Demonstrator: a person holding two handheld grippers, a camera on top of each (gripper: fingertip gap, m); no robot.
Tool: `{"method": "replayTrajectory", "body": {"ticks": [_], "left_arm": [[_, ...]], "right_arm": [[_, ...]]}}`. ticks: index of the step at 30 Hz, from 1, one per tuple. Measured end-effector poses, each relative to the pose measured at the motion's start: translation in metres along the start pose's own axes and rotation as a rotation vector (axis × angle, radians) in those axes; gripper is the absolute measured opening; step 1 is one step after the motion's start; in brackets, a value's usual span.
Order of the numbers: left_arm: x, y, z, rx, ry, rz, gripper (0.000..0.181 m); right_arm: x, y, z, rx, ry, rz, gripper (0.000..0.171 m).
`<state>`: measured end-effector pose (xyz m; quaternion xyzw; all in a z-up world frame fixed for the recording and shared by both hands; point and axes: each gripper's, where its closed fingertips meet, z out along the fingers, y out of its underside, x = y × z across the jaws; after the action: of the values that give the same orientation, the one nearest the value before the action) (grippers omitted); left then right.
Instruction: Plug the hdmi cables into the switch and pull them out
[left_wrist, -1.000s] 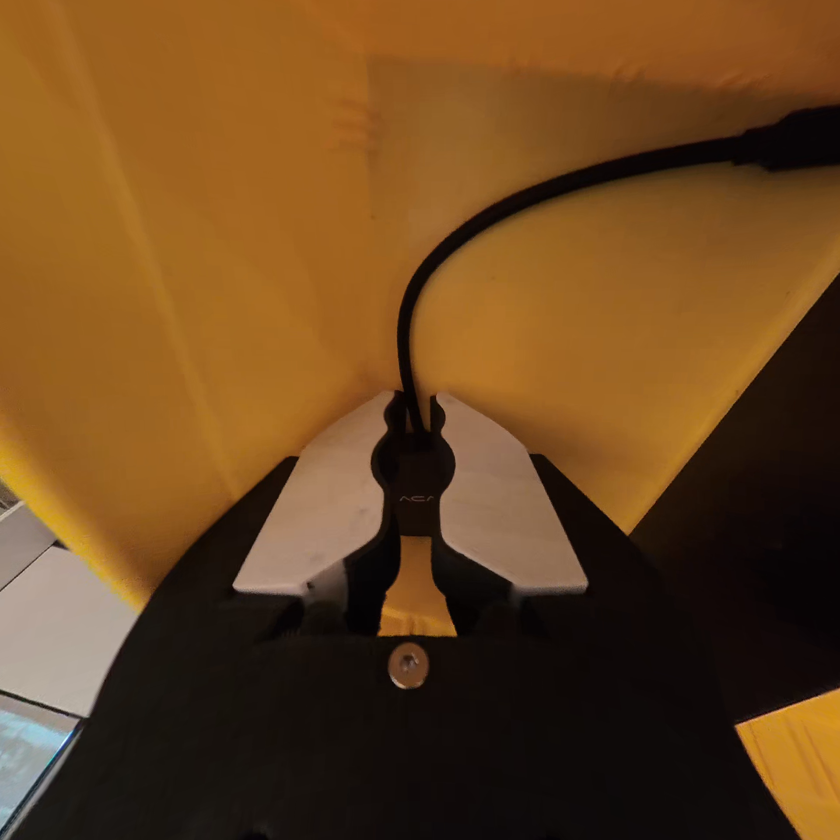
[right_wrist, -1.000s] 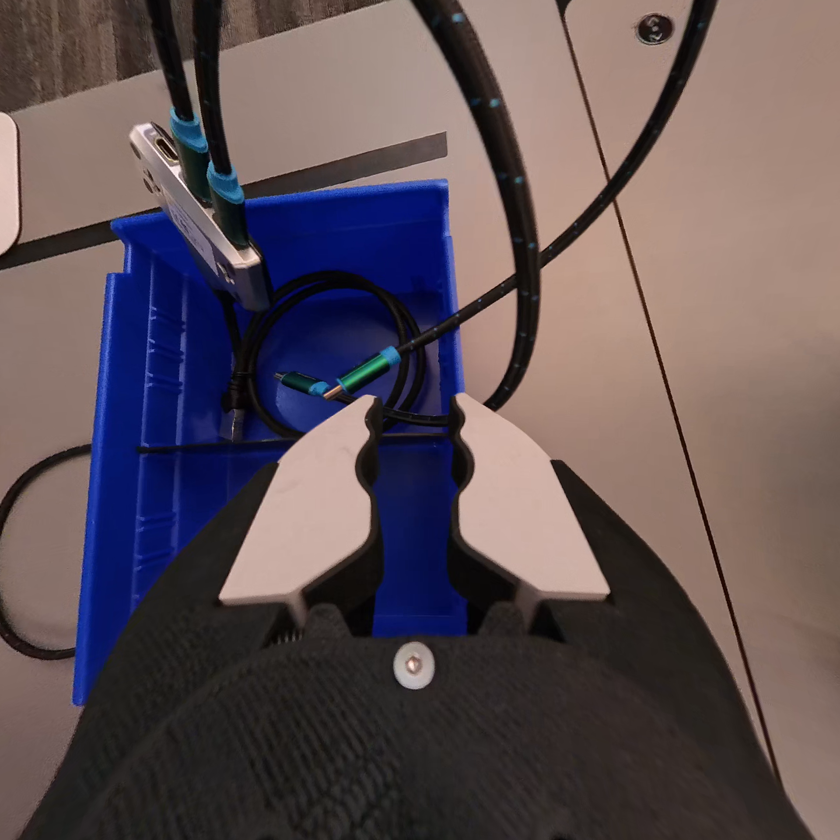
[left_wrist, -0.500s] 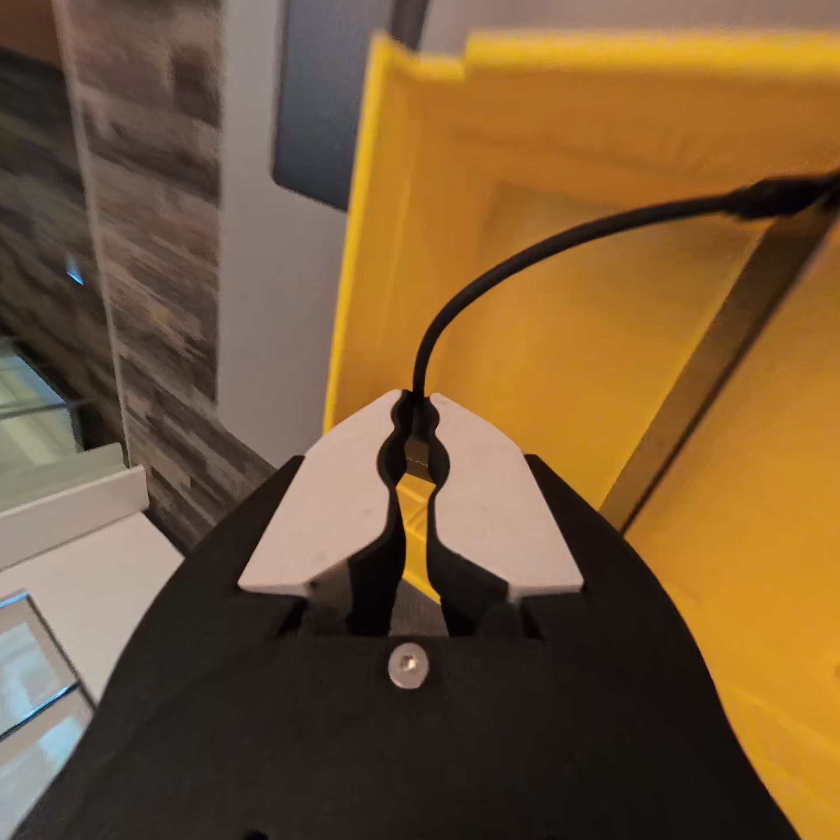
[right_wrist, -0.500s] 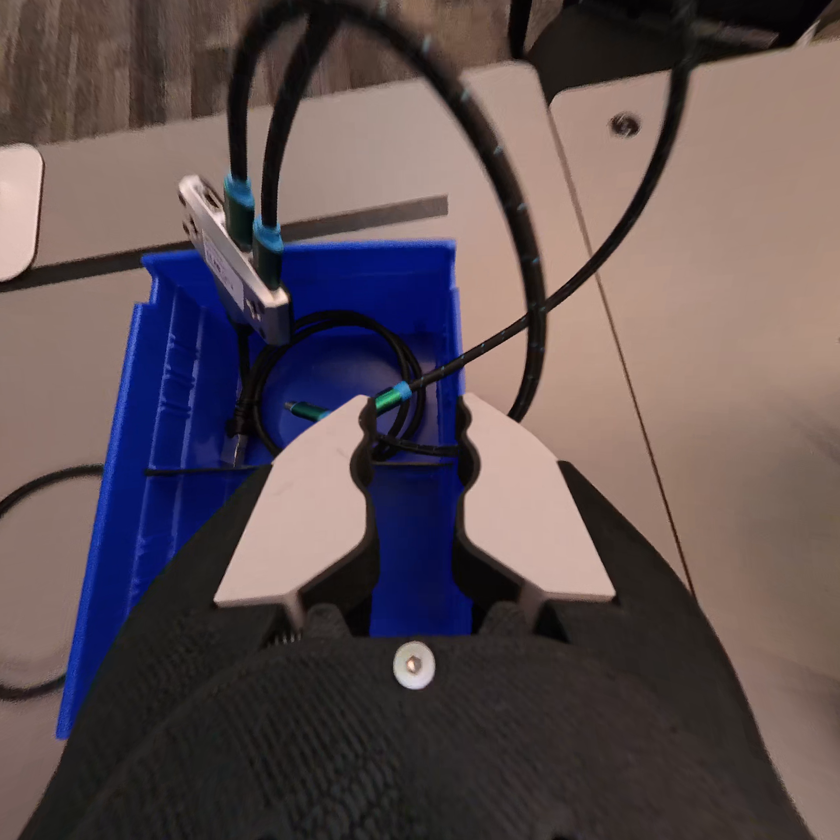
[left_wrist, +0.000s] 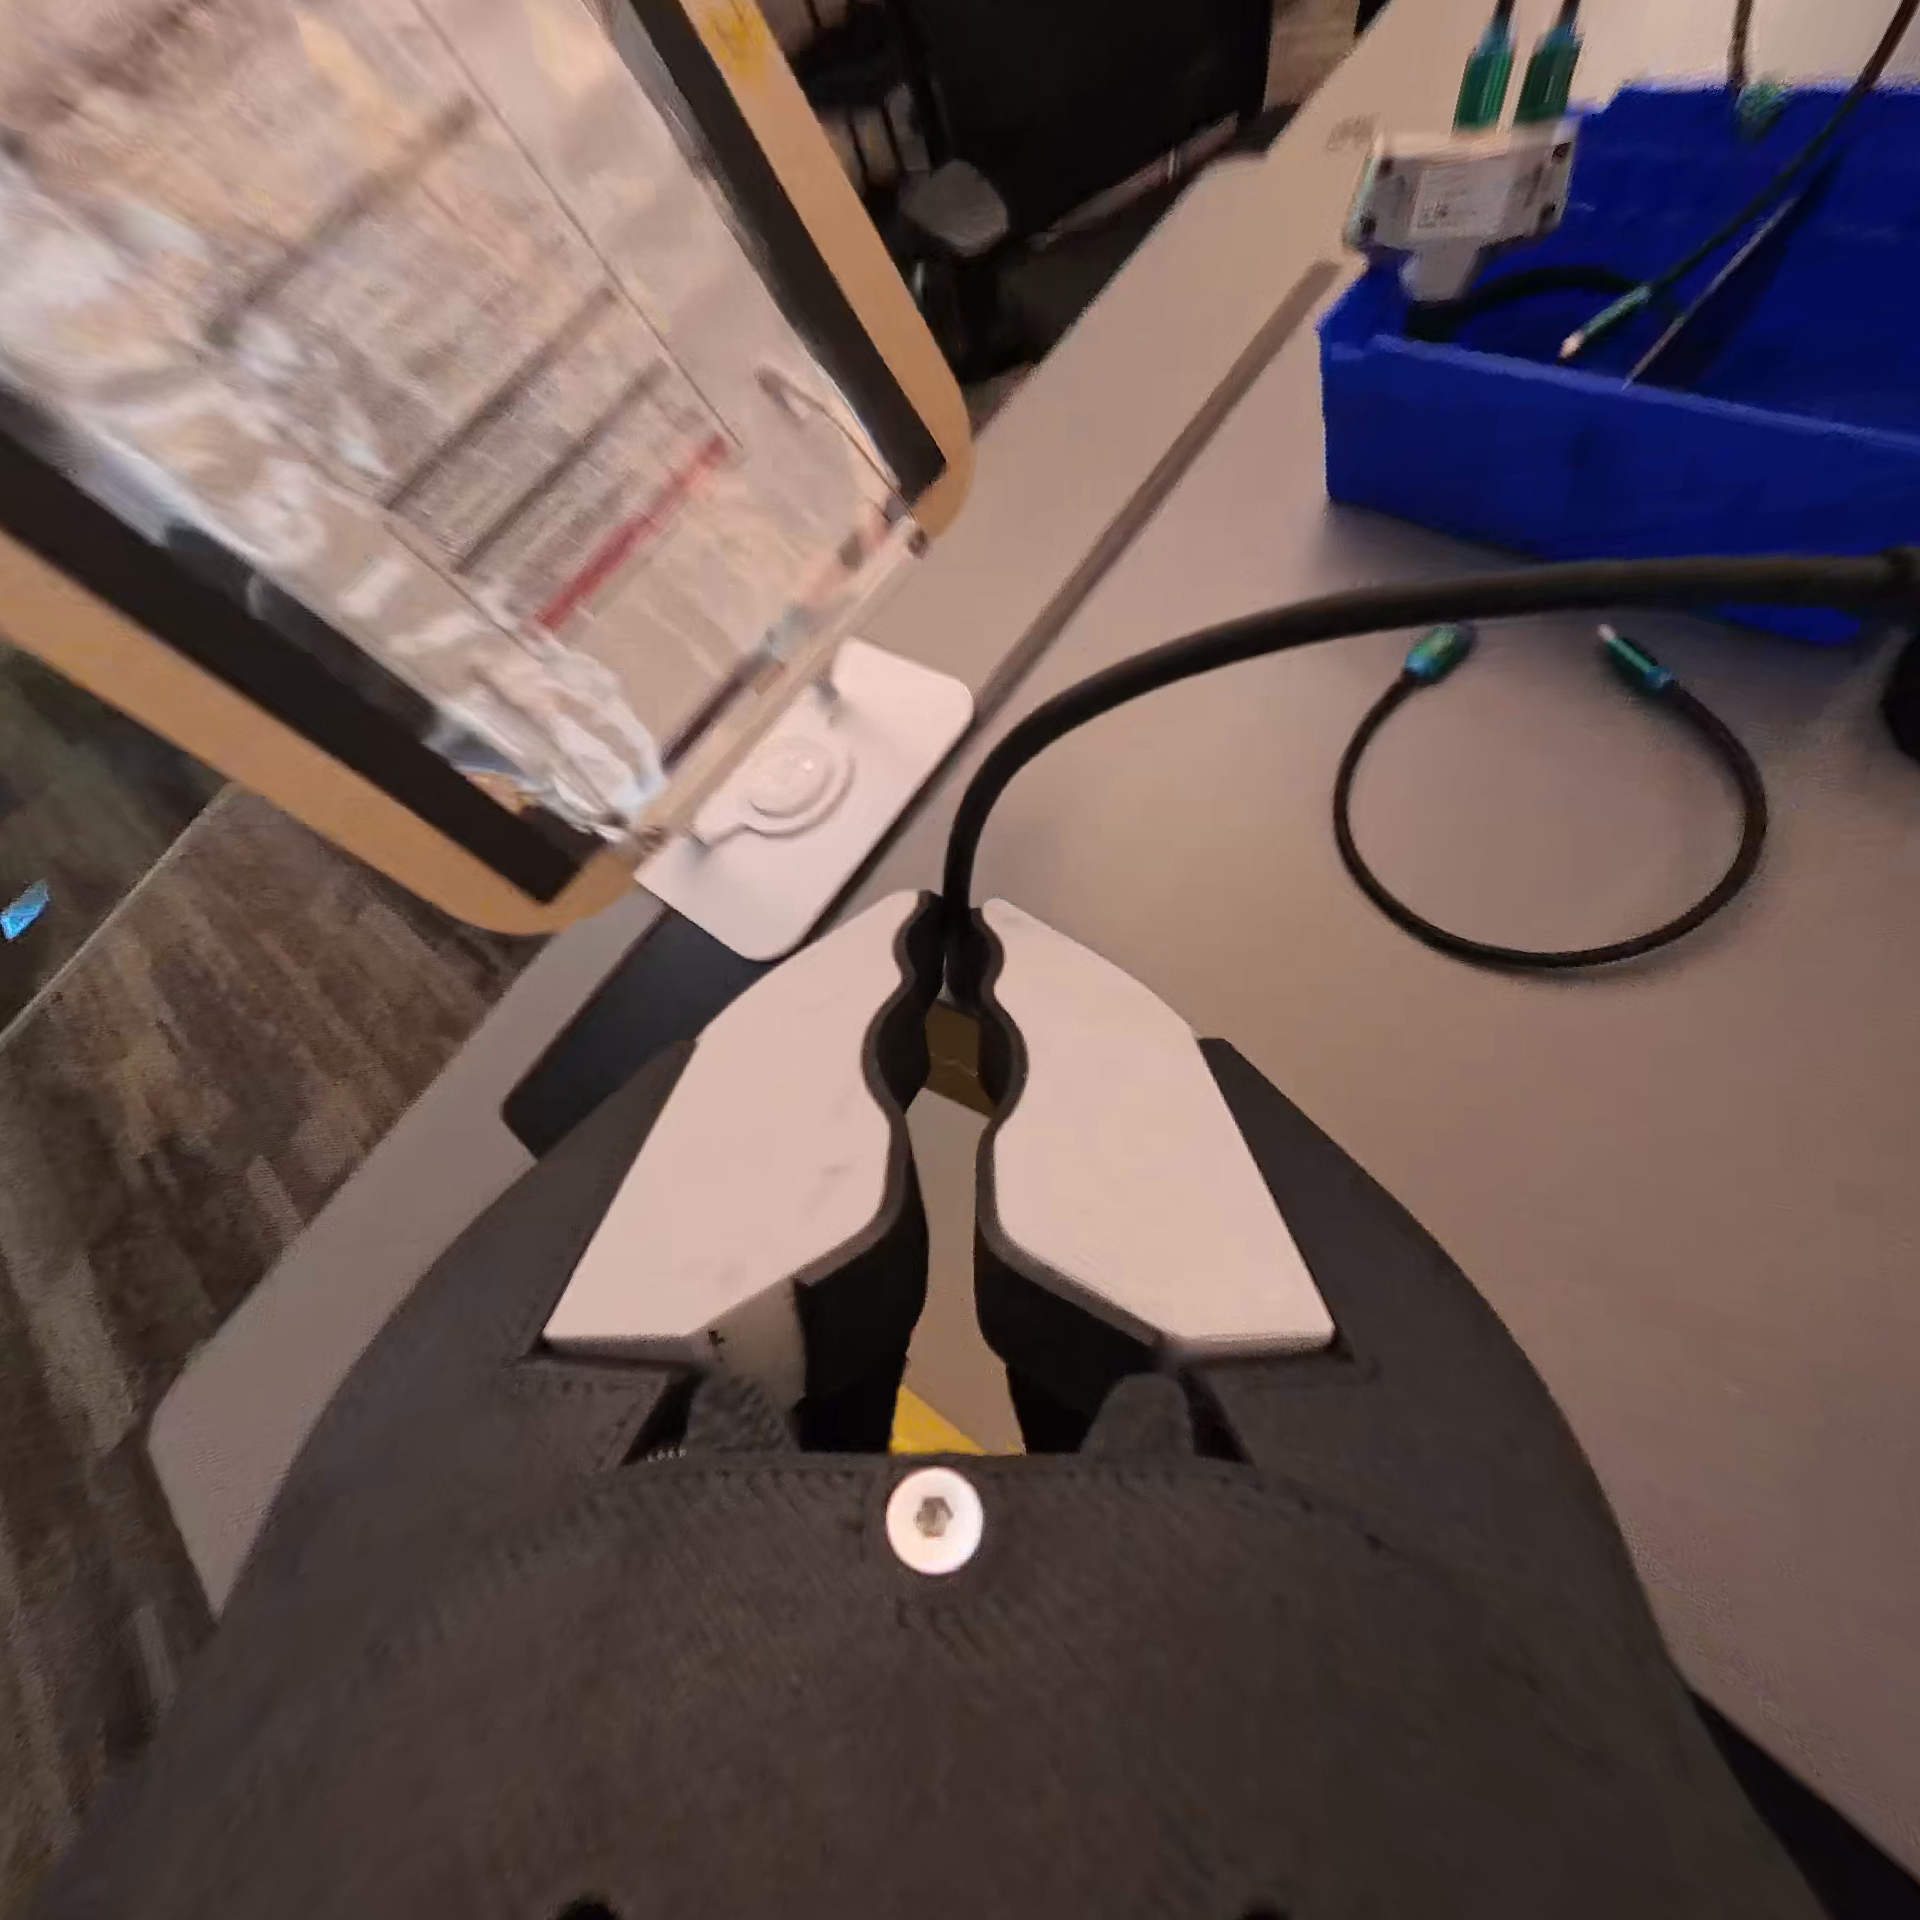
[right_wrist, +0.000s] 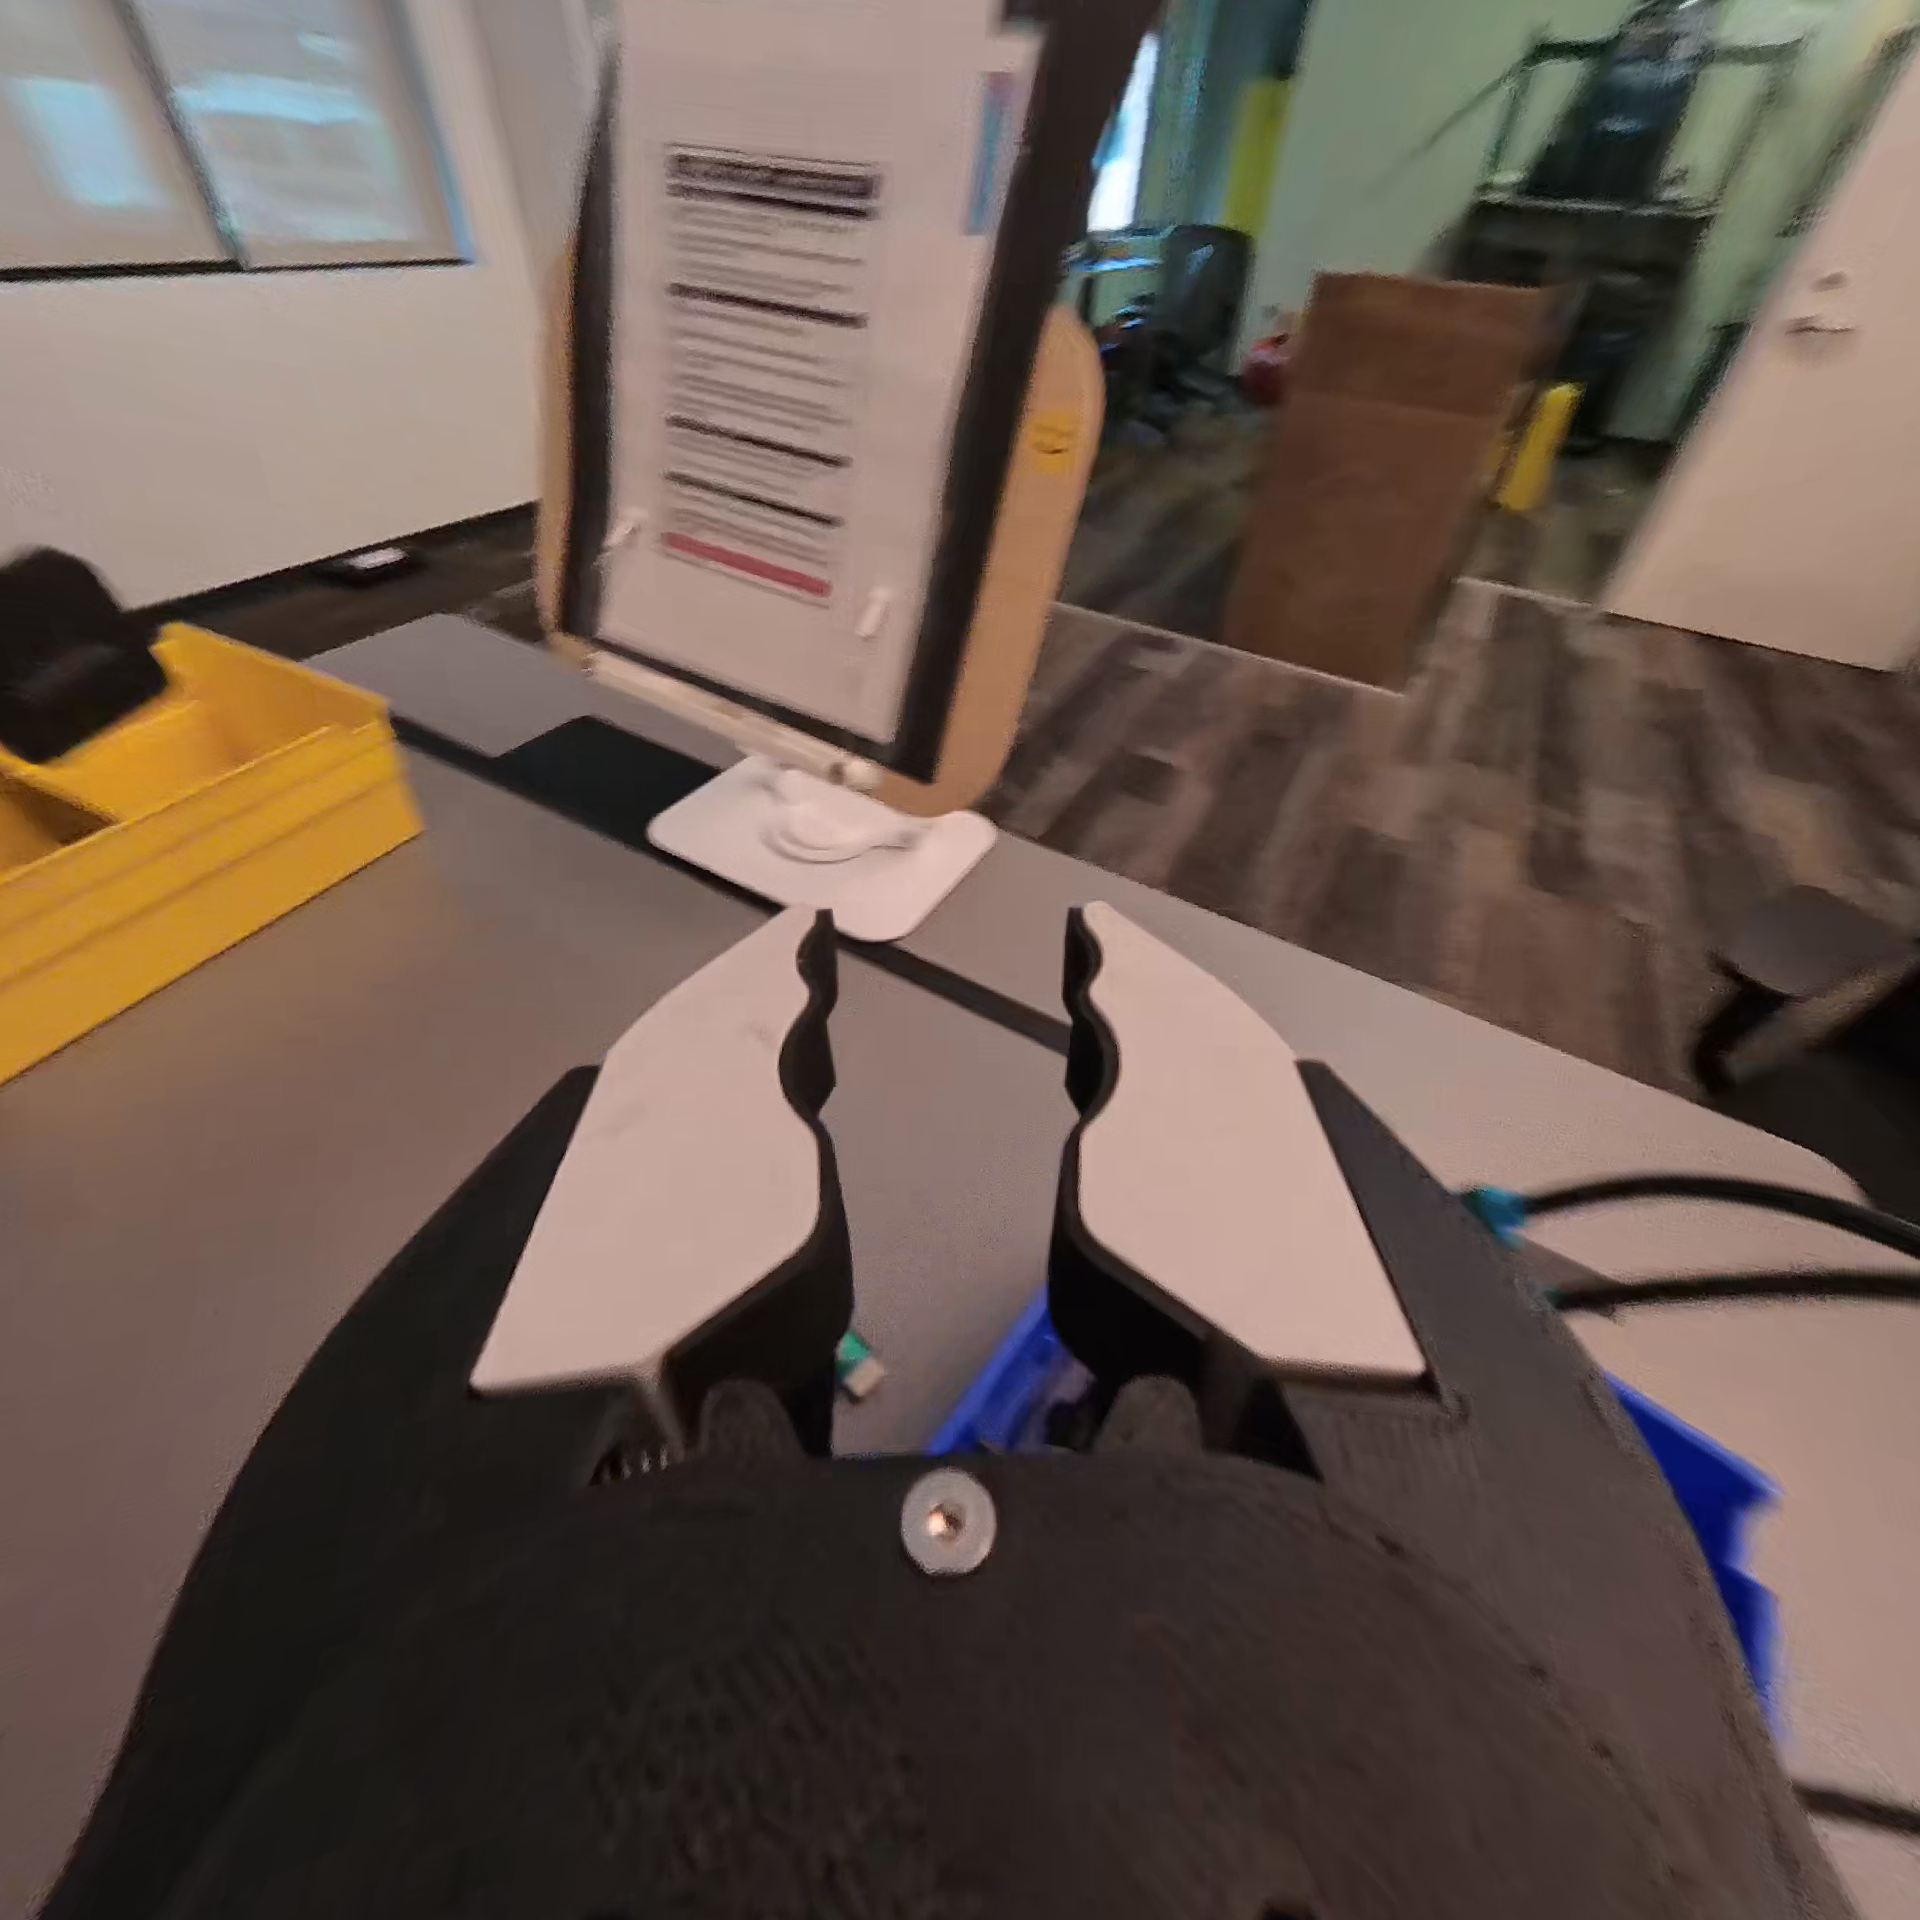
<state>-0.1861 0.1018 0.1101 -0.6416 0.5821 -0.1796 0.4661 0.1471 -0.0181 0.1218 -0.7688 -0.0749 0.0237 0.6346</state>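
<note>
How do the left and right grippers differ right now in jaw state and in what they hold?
The left gripper has its jaws nearly together, clamped on the plug end of a smooth black cable that arcs away to the right; the right gripper has its jaws wide apart with nothing between them. The left one looks down toward the grey table; the right one faces a framed sheet on a white stand. Both share pale fingers on a black body.
</note>
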Motion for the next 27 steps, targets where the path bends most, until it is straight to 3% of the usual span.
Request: {"method": "replayTrajectory", "body": {"ticks": [3,8,15,21,27], "left_arm": [[0.040,0.021,0.045,-0.170,0.014,0.006,0.003],[0.095,0.084,0.117,-0.483,0.112,-0.074,0.003],[0.107,0.138,0.163,-0.721,0.098,-0.112,0.003],[0.106,0.122,0.180,-0.561,0.180,-0.251,0.003],[0.095,0.046,0.167,0.059,0.128,-0.314,0.003]], "right_arm": [[-0.030,0.015,0.022,-0.095,-0.100,-0.007,0.043],[-0.039,0.033,0.041,-0.156,-0.139,0.052,0.044],[-0.036,0.040,0.047,-0.204,-0.114,0.002,0.044],[-0.039,0.045,0.051,-0.230,-0.150,0.008,0.044],[-0.049,0.050,0.062,-0.247,-0.183,-0.001,0.043]]}}
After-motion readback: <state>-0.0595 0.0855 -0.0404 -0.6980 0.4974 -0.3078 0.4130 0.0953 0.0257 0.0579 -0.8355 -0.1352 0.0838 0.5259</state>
